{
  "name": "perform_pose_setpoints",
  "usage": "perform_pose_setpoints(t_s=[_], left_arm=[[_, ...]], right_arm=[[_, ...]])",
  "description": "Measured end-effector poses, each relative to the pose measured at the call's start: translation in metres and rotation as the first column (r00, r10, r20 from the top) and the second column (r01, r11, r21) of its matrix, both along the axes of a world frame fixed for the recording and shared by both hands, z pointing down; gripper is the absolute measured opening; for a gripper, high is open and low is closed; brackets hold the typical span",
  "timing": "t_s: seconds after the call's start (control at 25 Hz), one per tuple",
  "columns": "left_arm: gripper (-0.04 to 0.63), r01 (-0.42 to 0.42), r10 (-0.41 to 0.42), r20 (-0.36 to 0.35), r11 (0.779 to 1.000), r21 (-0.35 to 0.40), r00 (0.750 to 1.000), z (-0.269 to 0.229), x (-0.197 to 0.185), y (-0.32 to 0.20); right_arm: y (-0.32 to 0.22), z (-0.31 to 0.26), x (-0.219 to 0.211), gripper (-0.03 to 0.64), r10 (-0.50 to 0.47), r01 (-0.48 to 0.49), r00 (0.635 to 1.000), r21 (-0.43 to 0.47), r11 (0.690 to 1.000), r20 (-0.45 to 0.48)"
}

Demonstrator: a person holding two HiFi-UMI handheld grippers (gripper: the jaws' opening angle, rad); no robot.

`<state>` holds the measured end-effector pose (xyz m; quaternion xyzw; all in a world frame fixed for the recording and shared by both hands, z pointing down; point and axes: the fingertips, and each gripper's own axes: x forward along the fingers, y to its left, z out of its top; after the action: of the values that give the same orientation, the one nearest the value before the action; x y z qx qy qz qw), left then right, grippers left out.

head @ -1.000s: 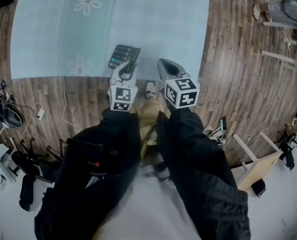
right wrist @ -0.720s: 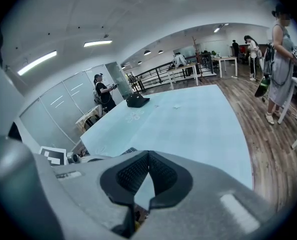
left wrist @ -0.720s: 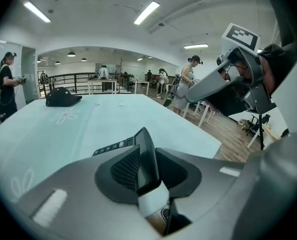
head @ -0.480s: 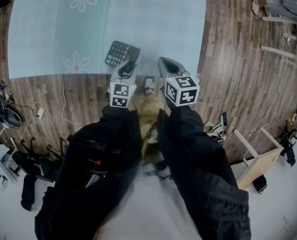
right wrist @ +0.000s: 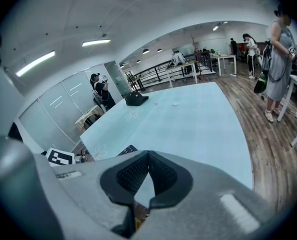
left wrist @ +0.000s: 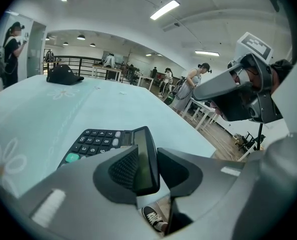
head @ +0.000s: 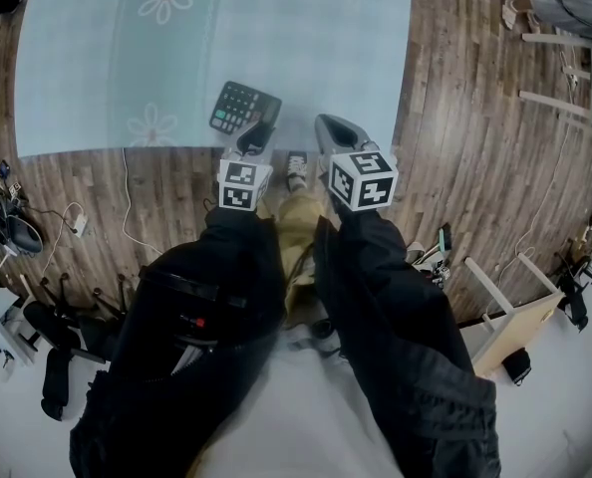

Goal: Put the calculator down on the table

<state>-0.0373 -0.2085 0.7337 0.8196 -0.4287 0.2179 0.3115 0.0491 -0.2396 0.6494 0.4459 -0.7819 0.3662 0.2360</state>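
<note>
The calculator (head: 244,107) is laid on the light blue counter (head: 316,38), left of centre near its lower edge. Its display end is flanked by the left gripper (head: 257,130), whose fingers have just been opening and are spread clear of it. The right gripper (right wrist: 148,156) is closed, fingers empty.

**Left claw lets go**

My left claw (left wrist: 153,165) has just been opening. Its jaws now stand wider apart, with a gap showing beside the display end of the calculator (left wrist: 96,142) that sits between them. The claw has also sunk a little toward the counter (head: 316,58).
</note>
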Motion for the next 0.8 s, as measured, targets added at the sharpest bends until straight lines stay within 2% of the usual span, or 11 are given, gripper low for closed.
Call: perform_pose_setpoints(t_s=[0.32,0.64,0.8], left_arm=[[0.114,0.036,-0.040,-0.055,0.996,-0.080,0.998,0.008,0.000,0.003],[0.106,0.022,-0.031,-0.087,0.994,-0.103,0.996,0.007,-0.002,0.003],[0.084,-0.002,-0.006,-0.105,0.997,-0.081,0.994,-0.004,0.002,-0.001]], right_arm=[[0.002,-0.004,0.005,0.002,0.009,-0.009,1.000,0.004,1.000,0.001],[0.004,-0.007,0.004,0.002,0.010,-0.010,1.000,0.015,1.000,0.006],[-0.001,-0.015,0.004,0.002,0.006,-0.006,1.000,0.038,0.999,0.014]])
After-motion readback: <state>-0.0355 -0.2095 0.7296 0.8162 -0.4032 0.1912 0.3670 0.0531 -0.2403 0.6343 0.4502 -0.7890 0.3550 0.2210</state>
